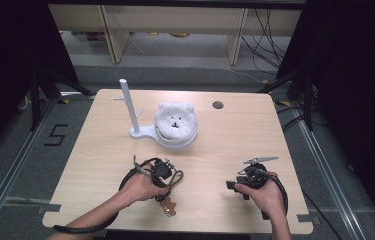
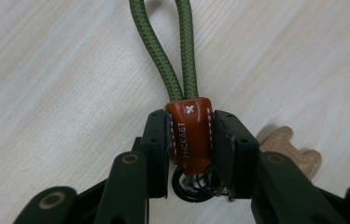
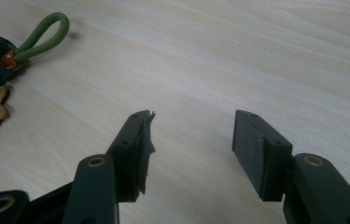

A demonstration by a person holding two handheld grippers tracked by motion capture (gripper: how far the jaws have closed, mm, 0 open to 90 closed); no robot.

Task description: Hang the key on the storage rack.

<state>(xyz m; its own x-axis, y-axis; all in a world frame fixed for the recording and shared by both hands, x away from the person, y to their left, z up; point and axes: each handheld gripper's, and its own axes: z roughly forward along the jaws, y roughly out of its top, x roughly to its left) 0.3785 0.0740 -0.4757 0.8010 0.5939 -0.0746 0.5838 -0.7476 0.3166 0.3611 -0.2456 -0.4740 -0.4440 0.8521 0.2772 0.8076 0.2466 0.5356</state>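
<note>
Now the keychain (image 2: 189, 135) is clenched by its orange leather tab between the left gripper (image 2: 190, 140) fingers, low over the bench (image 1: 235, 140); right gripper (image 3: 191, 140) fingers are spread, empty. A narrow hold — the tab could be lost if tugged.

1. Left black two-jaw gripper (image 1: 171, 176), near the front table edge, clamped tight on something between its pads.
2. Right black two-jaw gripper (image 3: 193, 140), low over the tabletop, jaws spread wide apart.

Keychain's metal rings (image 2: 196, 184) half hidden between the fingers, tan bear charm (image 2: 294, 151) partly behind one finger, small in high view.
</note>
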